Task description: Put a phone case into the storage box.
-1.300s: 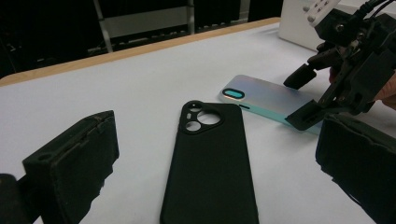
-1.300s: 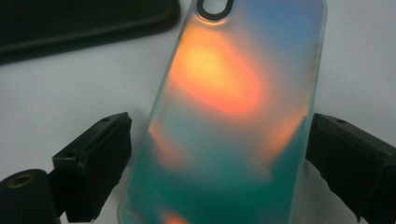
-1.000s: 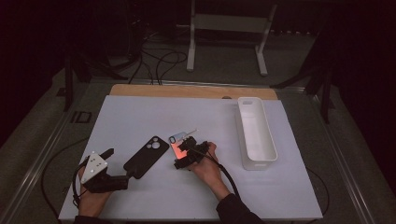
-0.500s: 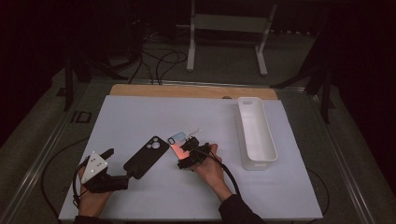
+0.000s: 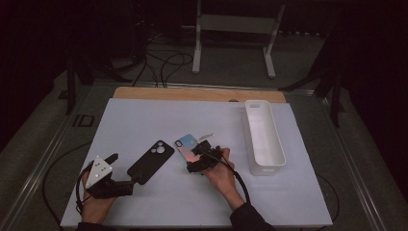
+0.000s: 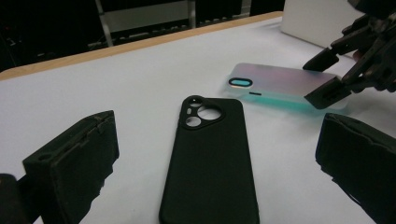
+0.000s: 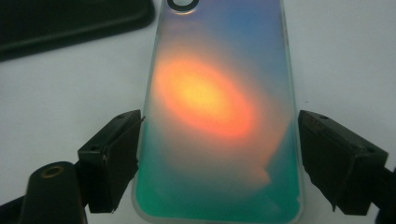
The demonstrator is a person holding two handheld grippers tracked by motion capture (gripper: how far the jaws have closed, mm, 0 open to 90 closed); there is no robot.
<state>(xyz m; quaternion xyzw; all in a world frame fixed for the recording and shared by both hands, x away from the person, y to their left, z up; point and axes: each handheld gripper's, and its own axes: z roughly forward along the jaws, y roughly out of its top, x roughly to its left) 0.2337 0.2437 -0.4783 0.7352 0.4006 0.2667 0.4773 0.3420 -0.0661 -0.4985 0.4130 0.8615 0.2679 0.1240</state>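
Note:
An iridescent phone case (image 5: 186, 146) lies flat on the white mat. My right gripper (image 5: 195, 161) straddles its near end. In the right gripper view the jaws have just been closing on this case (image 7: 219, 102), and both pads now touch its long edges, so my right gripper (image 7: 219, 154) is shut on it. A black phone case (image 5: 150, 161) lies to its left with the camera cutout at the far end. My left gripper (image 5: 129, 185) rests at the black case's near end. In the left gripper view it (image 6: 217, 140) stands wide open, with the black case (image 6: 210, 158) between the jaws and untouched.
A long white tray (image 5: 263, 139) stands to the right of the right hand. The mat's wooden far edge (image 5: 192, 94) runs behind the cases. Cables trail from both grippers. Dark floor, cables and a metal stand lie beyond the table.
The right hand has shifted very slightly over the iridescent case. The left gripper and both cases have stayed where they were.

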